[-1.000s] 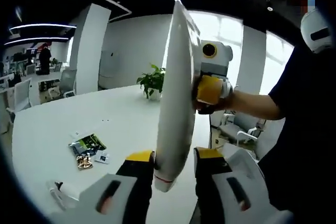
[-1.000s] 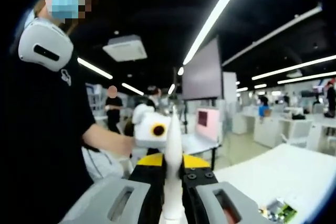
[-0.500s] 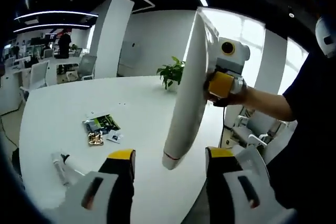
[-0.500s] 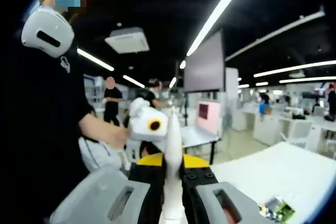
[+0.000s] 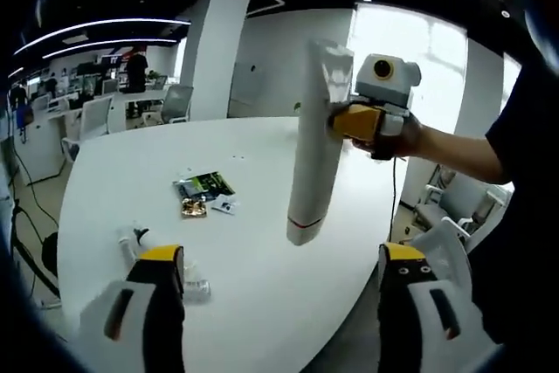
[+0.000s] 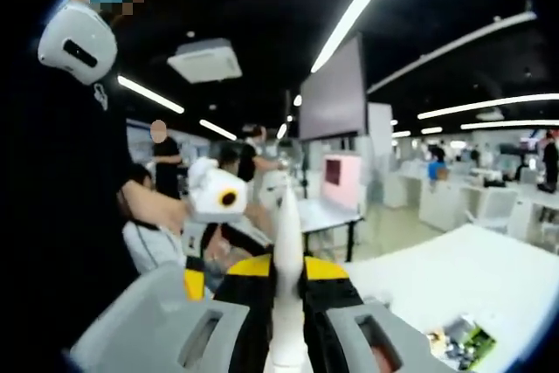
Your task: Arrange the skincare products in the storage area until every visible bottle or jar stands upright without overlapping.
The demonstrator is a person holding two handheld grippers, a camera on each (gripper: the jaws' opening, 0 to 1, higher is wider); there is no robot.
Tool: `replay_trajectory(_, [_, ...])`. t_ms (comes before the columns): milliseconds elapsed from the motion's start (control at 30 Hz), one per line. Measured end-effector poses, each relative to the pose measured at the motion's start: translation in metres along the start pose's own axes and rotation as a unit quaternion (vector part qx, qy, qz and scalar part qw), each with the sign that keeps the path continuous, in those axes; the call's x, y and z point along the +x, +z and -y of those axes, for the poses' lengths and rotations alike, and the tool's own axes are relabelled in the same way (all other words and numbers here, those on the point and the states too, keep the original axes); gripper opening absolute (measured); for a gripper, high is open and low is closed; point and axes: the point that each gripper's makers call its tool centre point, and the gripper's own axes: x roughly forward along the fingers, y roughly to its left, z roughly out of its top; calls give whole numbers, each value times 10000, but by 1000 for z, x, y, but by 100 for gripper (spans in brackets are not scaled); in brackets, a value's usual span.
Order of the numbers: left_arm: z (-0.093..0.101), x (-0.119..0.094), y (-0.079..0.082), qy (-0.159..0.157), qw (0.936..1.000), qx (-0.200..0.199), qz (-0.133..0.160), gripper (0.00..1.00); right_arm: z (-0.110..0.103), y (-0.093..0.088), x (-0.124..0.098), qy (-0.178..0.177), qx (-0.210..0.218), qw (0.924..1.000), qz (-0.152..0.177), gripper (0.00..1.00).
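A long white tube (image 5: 314, 141) with a thin red band near its lower end hangs in the air above the round white table (image 5: 113, 172). My right gripper (image 5: 348, 120) is shut on the tube's flat upper end. The same white tube (image 6: 287, 277) stands edge-on between the yellow-tipped jaws of my right gripper (image 6: 287, 279) in the right gripper view. My left gripper (image 5: 284, 281) is open wide below the tube, apart from it. A small white pump bottle (image 5: 140, 242) lies on its side on the table near the left jaw.
A green packet (image 5: 203, 187) and small sachets (image 5: 189, 208) lie on the table's middle; the packet (image 6: 467, 341) also lies low right in the right gripper view. A person's arm (image 5: 454, 150) holds the right gripper. Office desks, chairs and people stand beyond.
My left gripper let go of the tube's lower end and opened wide, drawing back. The right gripper keeps the tube, now hanging more upright.
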Motion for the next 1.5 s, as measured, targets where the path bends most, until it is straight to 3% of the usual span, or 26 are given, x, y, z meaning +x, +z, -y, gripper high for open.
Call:
replay_trajectory(233, [-4, -1, -5, 218, 9998, -4, 9, 99, 8, -5, 0, -21, 44, 10000, 39, 3])
replay_trajectory(600, [-7, -5, -26, 300, 9994, -146, -123, 99, 31, -21, 2, -74, 118, 9999, 44, 3])
replay_trajectory(933, [-22, -10, -52, 488, 9975, -253, -441, 96, 53, -56, 7, -24, 143, 9998, 105, 3])
replay_trajectory(1233, [-32, -7, -67, 515, 9966, -460, -446, 95, 74, -79, 7, -50, 113, 9999, 33, 3])
replay_trajectory(1500, [-34, -9, -76, 588, 9950, -704, -394, 94, 96, -93, 9, -147, 106, 9997, 180, 3])
